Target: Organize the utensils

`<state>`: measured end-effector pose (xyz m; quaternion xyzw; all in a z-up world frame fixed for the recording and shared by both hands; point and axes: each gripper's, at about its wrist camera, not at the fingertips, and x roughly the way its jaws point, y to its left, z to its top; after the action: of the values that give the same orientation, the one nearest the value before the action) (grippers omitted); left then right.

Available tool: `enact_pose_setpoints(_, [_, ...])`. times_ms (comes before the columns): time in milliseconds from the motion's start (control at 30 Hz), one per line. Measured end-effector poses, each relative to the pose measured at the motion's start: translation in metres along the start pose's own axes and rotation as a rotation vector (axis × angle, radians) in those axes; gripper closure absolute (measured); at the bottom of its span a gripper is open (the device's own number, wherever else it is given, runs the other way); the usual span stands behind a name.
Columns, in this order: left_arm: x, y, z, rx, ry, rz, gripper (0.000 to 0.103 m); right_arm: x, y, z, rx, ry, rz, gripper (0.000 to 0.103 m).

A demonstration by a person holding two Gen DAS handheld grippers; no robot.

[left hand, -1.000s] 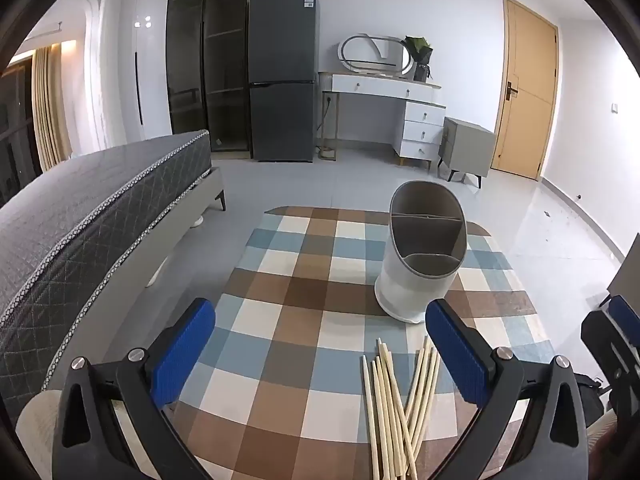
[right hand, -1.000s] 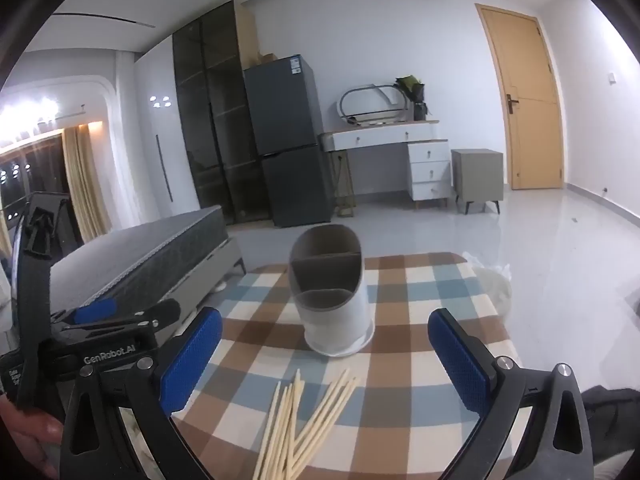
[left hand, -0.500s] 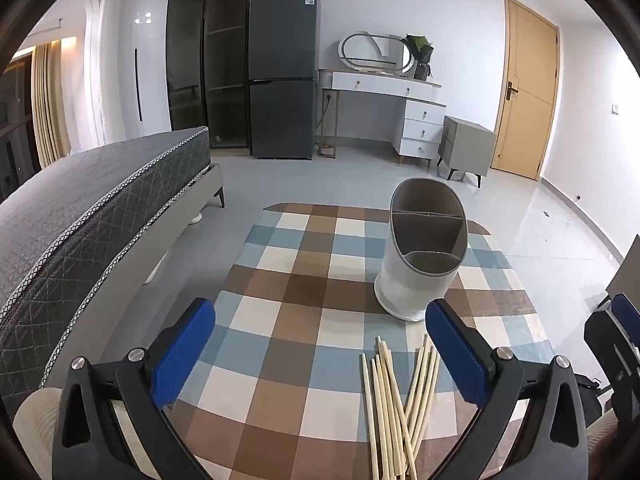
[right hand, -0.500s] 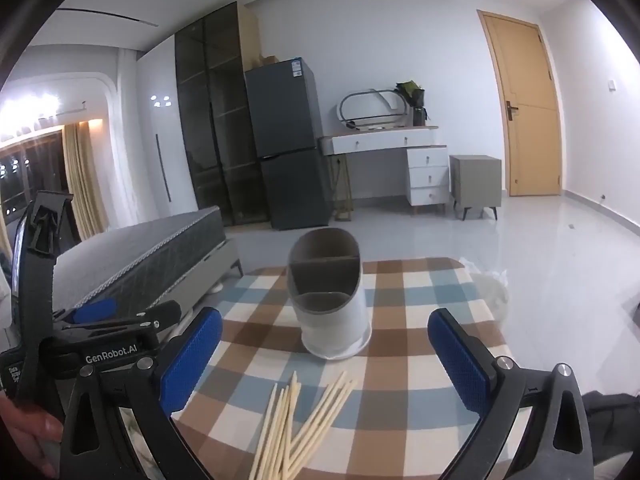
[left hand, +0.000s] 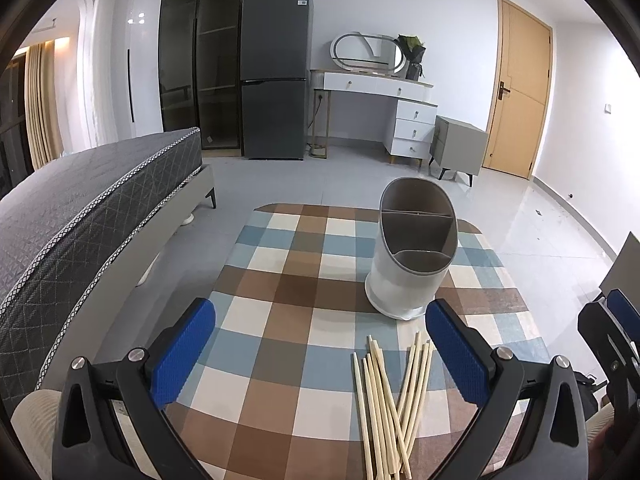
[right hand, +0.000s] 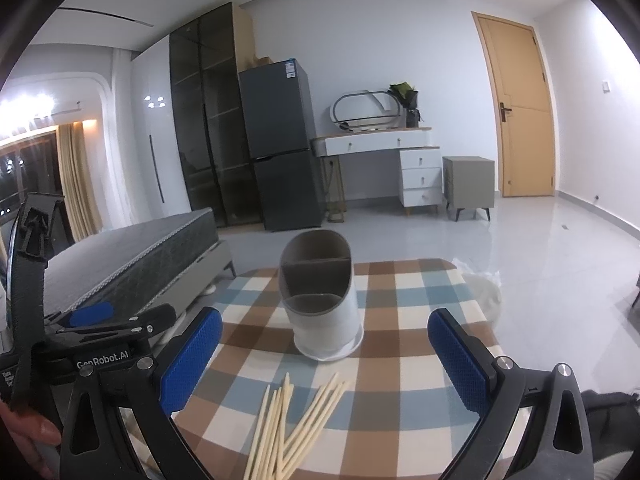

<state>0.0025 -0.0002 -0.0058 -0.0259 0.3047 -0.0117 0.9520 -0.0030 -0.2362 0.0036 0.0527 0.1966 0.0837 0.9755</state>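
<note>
A white utensil holder (left hand: pixel 412 252) with grey inner compartments stands upright on the checked tablecloth (left hand: pixel 288 288); it also shows in the right wrist view (right hand: pixel 322 300). A loose pile of wooden chopsticks (left hand: pixel 390 404) lies in front of it, also in the right wrist view (right hand: pixel 290 424). My left gripper (left hand: pixel 320 344) is open and empty, above the cloth, left of the chopsticks. My right gripper (right hand: pixel 324 356) is open and empty, held above the chopsticks, short of the holder. The left gripper's body (right hand: pixel 92 344) shows at the right wrist view's left edge.
A grey mattress bed (left hand: pixel 88 208) runs along the table's left side. A dark fridge (left hand: pixel 276 76), white dresser (left hand: pixel 384 116), grey nightstand (left hand: pixel 456 148) and wooden door (left hand: pixel 520 92) stand at the back. A white bag (right hand: pixel 482 292) lies beyond the table's right edge.
Both wrist views have tilted up slightly, so the holder and chopsticks sit a little lower in frame. Both grippers stay open and empty.
</note>
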Motion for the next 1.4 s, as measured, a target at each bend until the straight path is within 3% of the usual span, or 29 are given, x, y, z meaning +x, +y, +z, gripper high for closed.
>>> enact_pose_setpoints(1400, [0.0011, 0.0056, 0.0026, -0.045, 0.034, -0.028, 0.001, 0.0007, 0.0007, 0.0008, -0.002, 0.012, 0.015, 0.0])
